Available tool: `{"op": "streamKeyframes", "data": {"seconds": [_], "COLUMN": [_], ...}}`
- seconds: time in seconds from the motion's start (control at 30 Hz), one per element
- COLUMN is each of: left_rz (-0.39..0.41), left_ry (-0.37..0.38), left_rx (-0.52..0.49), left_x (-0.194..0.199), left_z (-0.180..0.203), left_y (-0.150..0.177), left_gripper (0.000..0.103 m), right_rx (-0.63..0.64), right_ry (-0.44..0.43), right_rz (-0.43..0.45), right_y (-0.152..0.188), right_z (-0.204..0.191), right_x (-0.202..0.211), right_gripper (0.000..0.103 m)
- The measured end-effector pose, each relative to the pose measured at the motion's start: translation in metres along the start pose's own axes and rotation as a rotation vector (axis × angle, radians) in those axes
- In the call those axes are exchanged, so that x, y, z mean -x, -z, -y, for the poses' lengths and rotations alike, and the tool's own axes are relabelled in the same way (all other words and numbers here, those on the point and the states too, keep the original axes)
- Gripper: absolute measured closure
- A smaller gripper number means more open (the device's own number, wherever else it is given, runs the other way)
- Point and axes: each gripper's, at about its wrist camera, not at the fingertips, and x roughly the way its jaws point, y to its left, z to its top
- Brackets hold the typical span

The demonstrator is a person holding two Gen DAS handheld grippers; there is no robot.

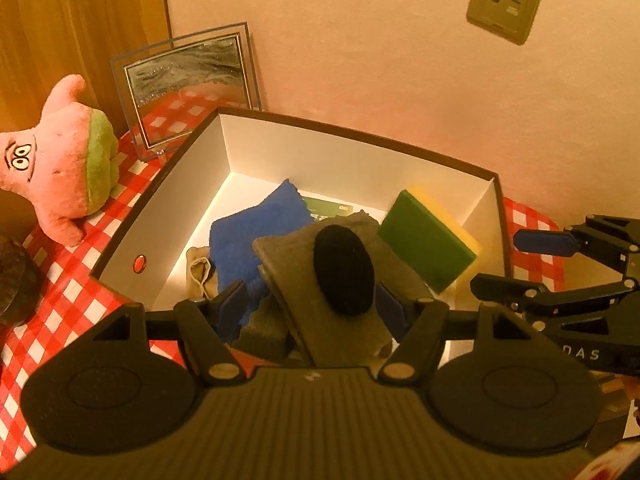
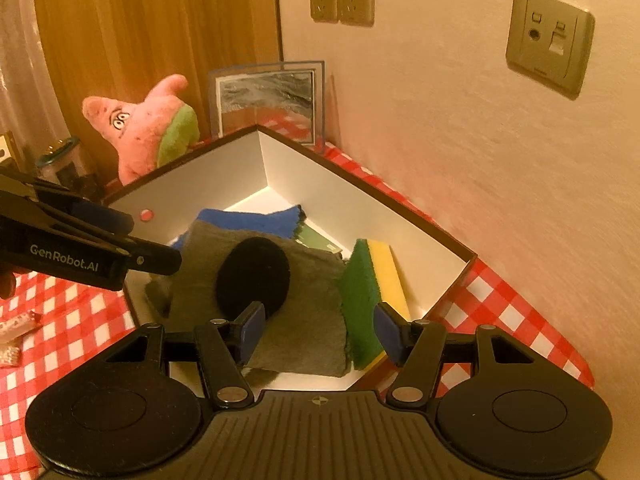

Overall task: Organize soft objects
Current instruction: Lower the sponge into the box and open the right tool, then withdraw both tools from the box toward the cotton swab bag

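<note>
lying in the box (image 2: 448, 240), black pad (image 2: 253, 276) below parted right fingers (image 2: 250, 330).

One box (image 1: 160, 216), two cloths (image 1: 256, 232), one sponge (image 1: 424, 236).

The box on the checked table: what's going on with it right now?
A person is sorting soft things into the open box with two handheld claws. Inside lie a blue cloth, a grey cloth with a black round pad on top, and a green-and-yellow sponge leaning at the right wall. Both the left claw and right claw are open and hold nothing. The pink plush star sits outside.
</note>
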Motion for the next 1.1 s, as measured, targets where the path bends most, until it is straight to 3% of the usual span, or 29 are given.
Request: {"op": "streamKeyframes", "data": {"seconds": [0.47, 1.1], "left_rz": [0.047, 0.125], "left_ry": [-0.018, -0.071], "left_rx": [0.020, 0.143], "left_x": [0.067, 0.178], "left_z": [0.000, -0.030], "left_y": [0.034, 0.121], "left_gripper": [0.035, 0.035], "right_rx": [-0.035, 0.003], "right_ry": [-0.041, -0.163], "right_rz": [0.069, 0.099], "right_y": [0.016, 0.055], "right_z": [-0.019, -0.083], "right_x": [0.056, 0.120], "right_gripper": [0.043, 0.042]}}
